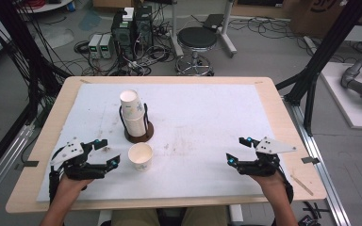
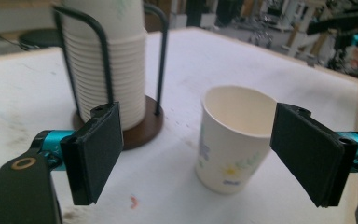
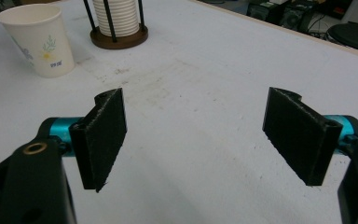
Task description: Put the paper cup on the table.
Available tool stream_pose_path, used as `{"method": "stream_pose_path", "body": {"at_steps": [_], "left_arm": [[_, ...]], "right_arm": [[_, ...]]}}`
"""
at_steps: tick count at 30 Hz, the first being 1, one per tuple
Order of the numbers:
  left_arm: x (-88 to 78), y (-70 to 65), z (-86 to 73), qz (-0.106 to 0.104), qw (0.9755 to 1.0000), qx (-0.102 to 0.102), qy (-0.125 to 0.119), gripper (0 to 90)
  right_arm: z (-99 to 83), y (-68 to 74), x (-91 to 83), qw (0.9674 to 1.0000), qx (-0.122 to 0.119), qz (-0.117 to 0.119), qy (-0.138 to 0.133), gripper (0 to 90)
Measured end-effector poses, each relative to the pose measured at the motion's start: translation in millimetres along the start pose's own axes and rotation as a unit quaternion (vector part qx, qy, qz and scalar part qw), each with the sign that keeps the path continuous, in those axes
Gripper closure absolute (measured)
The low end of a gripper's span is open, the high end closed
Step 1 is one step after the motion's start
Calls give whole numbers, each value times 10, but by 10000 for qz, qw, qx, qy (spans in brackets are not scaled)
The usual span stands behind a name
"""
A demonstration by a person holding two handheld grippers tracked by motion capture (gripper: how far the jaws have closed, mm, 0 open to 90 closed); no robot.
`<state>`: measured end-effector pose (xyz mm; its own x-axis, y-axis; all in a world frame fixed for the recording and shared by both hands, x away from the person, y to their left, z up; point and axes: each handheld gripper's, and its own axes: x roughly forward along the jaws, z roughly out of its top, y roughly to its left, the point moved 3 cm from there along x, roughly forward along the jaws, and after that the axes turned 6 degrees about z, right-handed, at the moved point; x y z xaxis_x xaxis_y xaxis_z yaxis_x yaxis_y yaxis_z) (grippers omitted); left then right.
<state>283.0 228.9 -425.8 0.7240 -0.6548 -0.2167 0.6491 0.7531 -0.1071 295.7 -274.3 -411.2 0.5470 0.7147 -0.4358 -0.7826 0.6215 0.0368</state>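
Paper cup (image 1: pixel 140 156) stands upright and alone on the white mat (image 1: pixel 207 117), just in front of the cup holder (image 1: pixel 139 133), on the side nearer the person, with a small strip of mat showing between the two. That holder has a round brown base and thin black uprights, and a tall stack of nested cups (image 1: pixel 133 114) rises from it, tilting slightly. The left gripper (image 1: pixel 107 153) hangs just beside the lone cup, on the side away from the mat's middle, and its jaws stand wide apart with nothing pressed between them. In the left gripper view the cup (image 2: pixel 235 137) sits a little beyond the two black pads (image 2: pixel 98 151), nearer the far-side pad than the other, touching neither; its printed flowers and leaves face the camera and its mouth is open upward. The holder (image 2: pixel 140 128) stands behind it and off to one side. The right gripper (image 1: pixel 238 150) rests low over the mat, well apart from the holder and on the far side of the lone cup from the left gripper. Its jaws are also spread wide over bare, faintly stained mat, gripping nothing. From the right gripper view the cup (image 3: pixel 38 39) and the holder (image 3: pixel 119 37) stand close together, far ahead of its pads (image 3: pixel 103 135).
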Motion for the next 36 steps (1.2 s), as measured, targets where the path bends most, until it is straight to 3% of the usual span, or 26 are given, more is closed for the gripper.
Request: {"method": "stream_pose_path", "body": {"at_steps": [7,22,36], "left_arm": [[-90,99,36,354,9986,-93,-386,171],[-139,106,16,411,9981,-31,-450,172],[-177,120,-3,455,9978,-81,-480,172]], "right_arm": [[-23,-22,-31,10000,30,-44,-38,219],[-45,7,-152,9997,90,-223,-39,219],[-31,30,-108,9997,75,-214,-8,219]]}}
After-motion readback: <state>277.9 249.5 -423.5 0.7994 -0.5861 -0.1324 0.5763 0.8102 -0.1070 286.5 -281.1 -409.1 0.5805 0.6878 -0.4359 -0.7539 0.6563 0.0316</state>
